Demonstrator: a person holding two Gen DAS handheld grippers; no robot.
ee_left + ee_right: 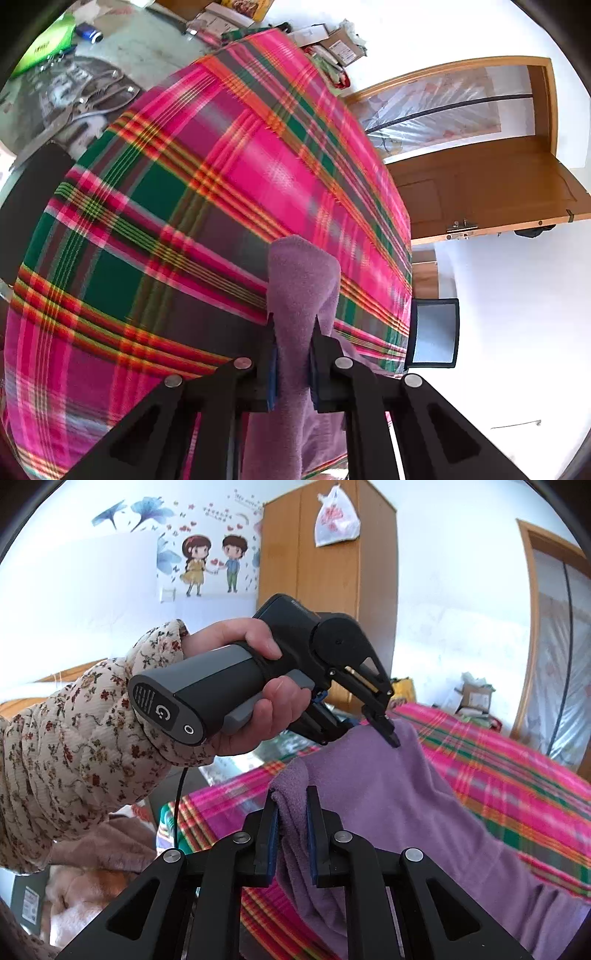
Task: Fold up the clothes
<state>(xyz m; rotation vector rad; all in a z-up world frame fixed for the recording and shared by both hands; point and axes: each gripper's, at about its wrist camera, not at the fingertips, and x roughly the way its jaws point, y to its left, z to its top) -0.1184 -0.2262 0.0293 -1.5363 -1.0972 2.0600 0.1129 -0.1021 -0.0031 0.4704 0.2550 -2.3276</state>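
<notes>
Left tongs (293, 321) pinching purple garment (301, 273), right tongs (290, 797) pinching it too

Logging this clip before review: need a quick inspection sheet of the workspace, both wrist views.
Surface: plaid cloth, pink, green and orange, spread flat.
Job's things: purple garment, lifted off the cloth at two spots on its edge.
Clutter: boxes and papers past the far edge; green bag, blue object and metal tools on the floor.
Grippers: left gripper shut on the purple garment; right gripper shut on a bunched fold of it.
Cables: thin black cord hanging below the left hand.
Surroundings: wooden door open, wardrobe with a plastic bag, wall stickers.
</notes>
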